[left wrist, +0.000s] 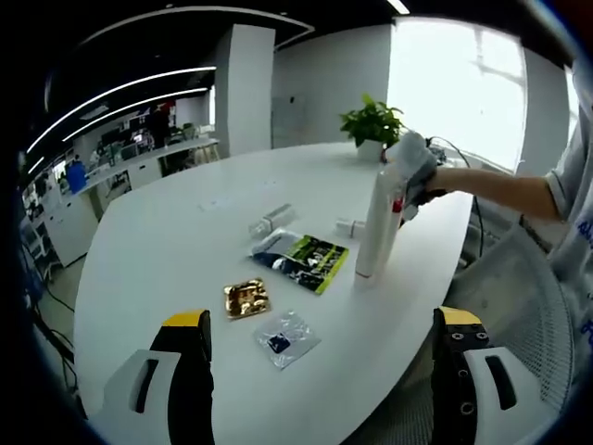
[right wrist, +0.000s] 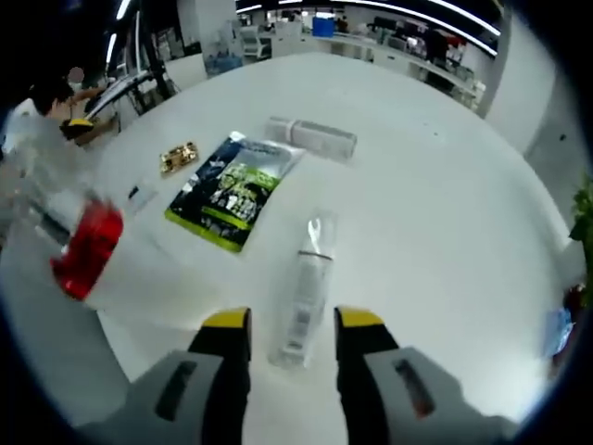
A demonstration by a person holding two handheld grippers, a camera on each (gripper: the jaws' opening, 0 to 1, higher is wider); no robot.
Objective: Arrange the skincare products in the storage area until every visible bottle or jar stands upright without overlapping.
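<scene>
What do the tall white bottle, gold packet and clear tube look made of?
Tall white bottle: likely matte plastic, opaque with no glare. Gold packet: probably metallic foil, with crinkled mirror-like glints. Clear tube: seemingly transparent plastic or glass, since the table shows through it; which one is unclear.

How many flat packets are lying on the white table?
3: a green-and-black printed sachet near the middle of the table, a small gold foil packet beside it, and a clear plastic pouch next to the gold one. Others could be hidden behind the bottles.
</scene>
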